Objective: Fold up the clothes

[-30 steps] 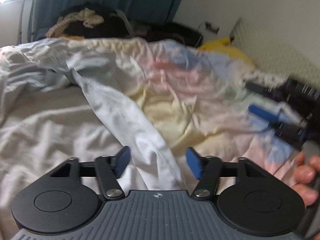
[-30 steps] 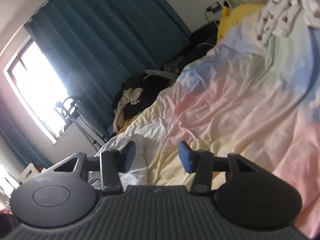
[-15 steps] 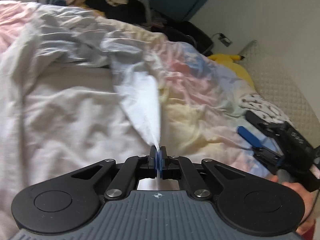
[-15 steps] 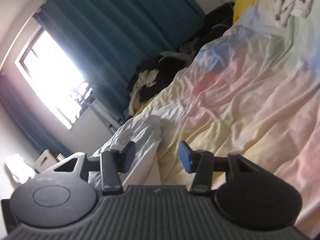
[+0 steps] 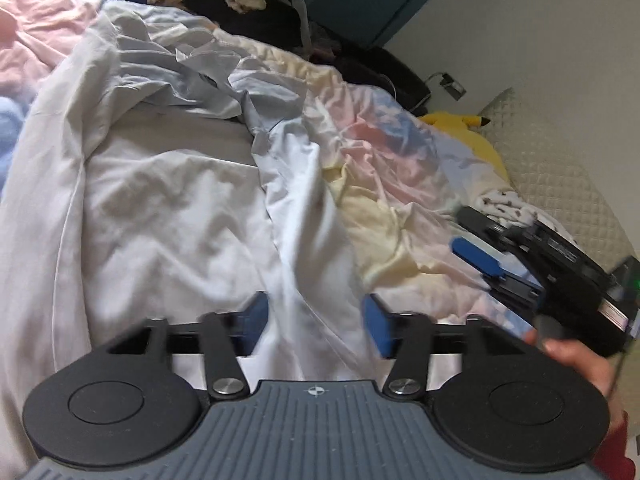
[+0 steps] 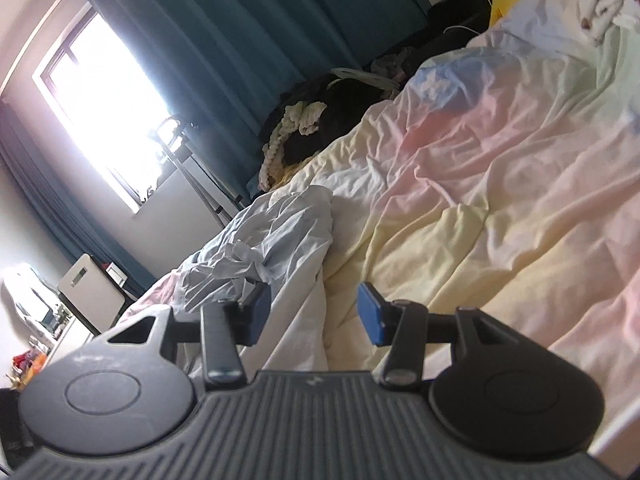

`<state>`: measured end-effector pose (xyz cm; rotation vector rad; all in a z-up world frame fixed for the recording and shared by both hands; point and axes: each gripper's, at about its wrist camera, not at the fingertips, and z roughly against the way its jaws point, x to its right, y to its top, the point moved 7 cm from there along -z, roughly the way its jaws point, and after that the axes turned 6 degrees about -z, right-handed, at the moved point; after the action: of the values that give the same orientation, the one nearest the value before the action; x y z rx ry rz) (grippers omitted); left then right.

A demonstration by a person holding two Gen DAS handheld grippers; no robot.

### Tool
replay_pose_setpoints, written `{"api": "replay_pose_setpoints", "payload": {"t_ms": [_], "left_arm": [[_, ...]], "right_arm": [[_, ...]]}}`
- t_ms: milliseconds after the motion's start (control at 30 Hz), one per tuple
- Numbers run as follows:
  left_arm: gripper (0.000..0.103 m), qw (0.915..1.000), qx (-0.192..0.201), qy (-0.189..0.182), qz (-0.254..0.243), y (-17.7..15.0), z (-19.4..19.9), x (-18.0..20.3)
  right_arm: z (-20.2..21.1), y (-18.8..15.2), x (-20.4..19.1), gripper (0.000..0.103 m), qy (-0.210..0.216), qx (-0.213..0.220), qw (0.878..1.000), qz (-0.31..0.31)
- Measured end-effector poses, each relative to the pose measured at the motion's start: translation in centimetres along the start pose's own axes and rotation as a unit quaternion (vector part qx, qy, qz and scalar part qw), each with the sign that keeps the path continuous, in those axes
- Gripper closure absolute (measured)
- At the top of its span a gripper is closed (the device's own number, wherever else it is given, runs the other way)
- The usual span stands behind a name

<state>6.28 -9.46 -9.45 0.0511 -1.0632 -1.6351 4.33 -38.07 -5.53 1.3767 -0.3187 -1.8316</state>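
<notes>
A crumpled white garment [image 5: 160,208] lies spread over the pastel bedcover [image 5: 380,152]. One long fold of it [image 5: 312,272] runs down between the fingers of my left gripper [image 5: 316,316]. Those jaws are opening and the blue pads stand clear of the cloth on both sides. My right gripper [image 5: 492,272] hovers at the right over the bedcover, held by a hand [image 5: 576,360]. In the right wrist view, the right gripper [image 6: 315,312] is open, low over the edge of the white garment [image 6: 280,240], and grips nothing.
A dark pile of clothes with a cream knit [image 5: 240,8] sits at the bed's far side below a teal curtain [image 6: 240,40]. A yellow plush toy [image 5: 460,124], a patterned cloth [image 5: 504,204] and a quilted headboard [image 5: 560,160] are at the right.
The left gripper closed on the white fold, pulled it across, and has now spread its jaws off it. The right gripper has swung toward the garment's edge, still open.
</notes>
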Motion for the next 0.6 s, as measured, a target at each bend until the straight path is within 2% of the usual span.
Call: {"api": "replay_pose_setpoints", "payload": {"t_ms": [167, 267, 333, 367, 600], "left_arm": [[0.045, 0.9996, -0.017, 0.016, -0.012, -3.1, 1.0, 2.7], [0.054, 0.9985, -0.013, 0.029, -0.045, -4.1, 0.9, 4.3], [0.066, 0.9982, -0.018, 0.027, -0.05, -4.8, 0.4, 4.7], [0.068, 0.9981, -0.026, 0.024, -0.051, -5.1, 0.0, 4.9], [0.07, 0.9946, -0.053, 0.039, -0.081, -7.3, -1.9, 5.4]], "right_arm": [[-0.4, -0.3, -0.3, 0.053, -0.002, -0.005, 1.0, 0.014], [-0.3, -0.3, -0.6, 0.053, 0.001, -0.004, 1.0, 0.018], [0.1, -0.2, -0.8, 0.053, 0.009, -0.001, 1.0, 0.017], [0.2, -0.1, -0.9, 0.053, 0.012, 0.001, 1.0, 0.016], [0.9, 0.0, -1.3, 0.053, 0.026, 0.005, 0.999, 0.018]]}}
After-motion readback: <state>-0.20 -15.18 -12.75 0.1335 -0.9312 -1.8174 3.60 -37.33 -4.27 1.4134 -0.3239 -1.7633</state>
